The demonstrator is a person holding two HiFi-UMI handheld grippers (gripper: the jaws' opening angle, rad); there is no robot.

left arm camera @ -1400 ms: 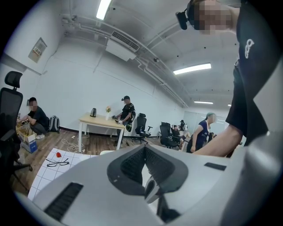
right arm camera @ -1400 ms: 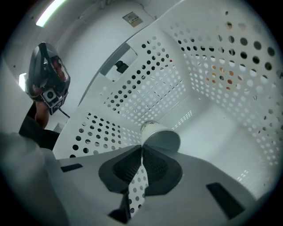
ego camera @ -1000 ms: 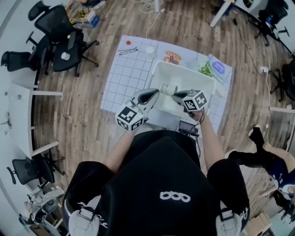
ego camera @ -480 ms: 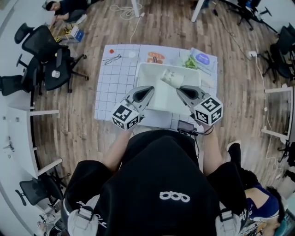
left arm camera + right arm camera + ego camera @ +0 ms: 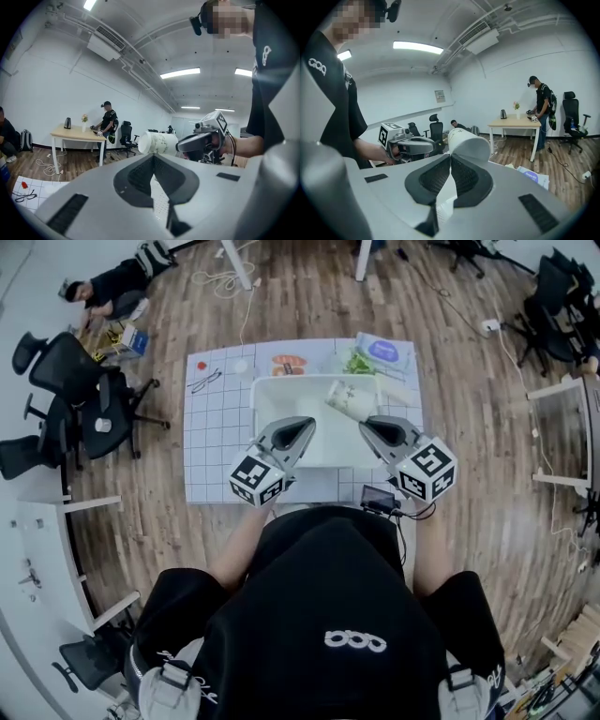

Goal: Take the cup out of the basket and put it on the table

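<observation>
A white paper cup [image 5: 349, 399] with a faint green print hangs tilted on its side over the white basket [image 5: 267, 390]. My right gripper [image 5: 365, 426] is shut on the cup's rim. In the right gripper view the cup [image 5: 469, 142] juts up past the right gripper [image 5: 450, 158], its open mouth facing the camera. My left gripper [image 5: 306, 426] hovers over the basket's near left part, jaws shut with nothing between them. From the left gripper [image 5: 153, 158] view, the cup [image 5: 157, 142] and the right gripper [image 5: 183, 144] show side on.
The basket stands on a white grid mat [image 5: 217, 432] on the table. Behind it lie a wipes packet [image 5: 384, 351], some greens [image 5: 356, 364], a food card [image 5: 288, 362] and glasses [image 5: 204, 381]. A small device [image 5: 380, 498] sits at the near edge. Office chairs [image 5: 94, 399] stand left.
The head view has swung, so table and basket sit more centred. The right gripper keeps its hold on the cup, which now hangs farther back over the basket. Both grippers have spread slightly apart.
</observation>
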